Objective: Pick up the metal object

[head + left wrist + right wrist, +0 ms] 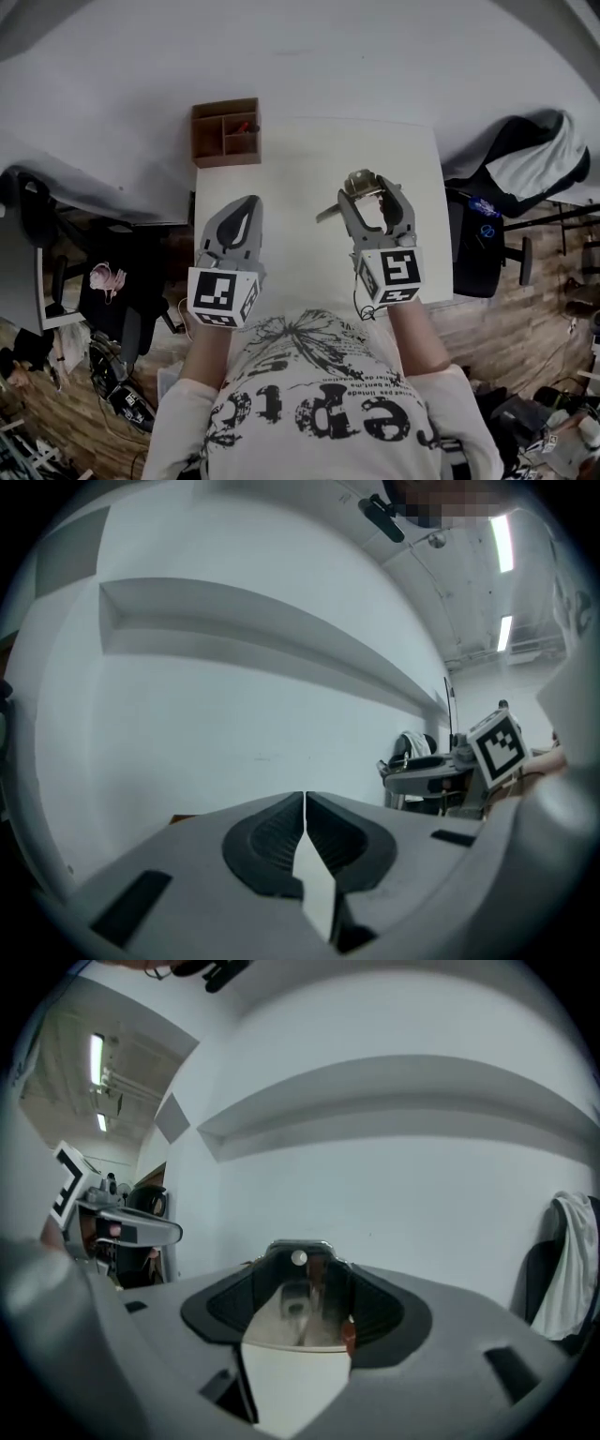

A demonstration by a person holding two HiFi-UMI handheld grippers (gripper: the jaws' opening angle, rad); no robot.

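My right gripper (373,190) is lifted above the white table (309,244) and shut on the metal object (359,182), a shiny bracket-like piece that sticks out past the fingertips. In the right gripper view the metal object (302,1283) sits wedged between the dark pads, with a small red-orange part at its lower right. My left gripper (244,208) hovers over the table's left side, shut with nothing in it; its pads meet along a thin line in the left gripper view (305,808).
A brown wooden organiser box (225,131) stands at the table's far left corner. A chair draped with a black and white jacket (530,159) is to the right of the table. Dark chairs and clutter (103,281) lie on the floor to the left.
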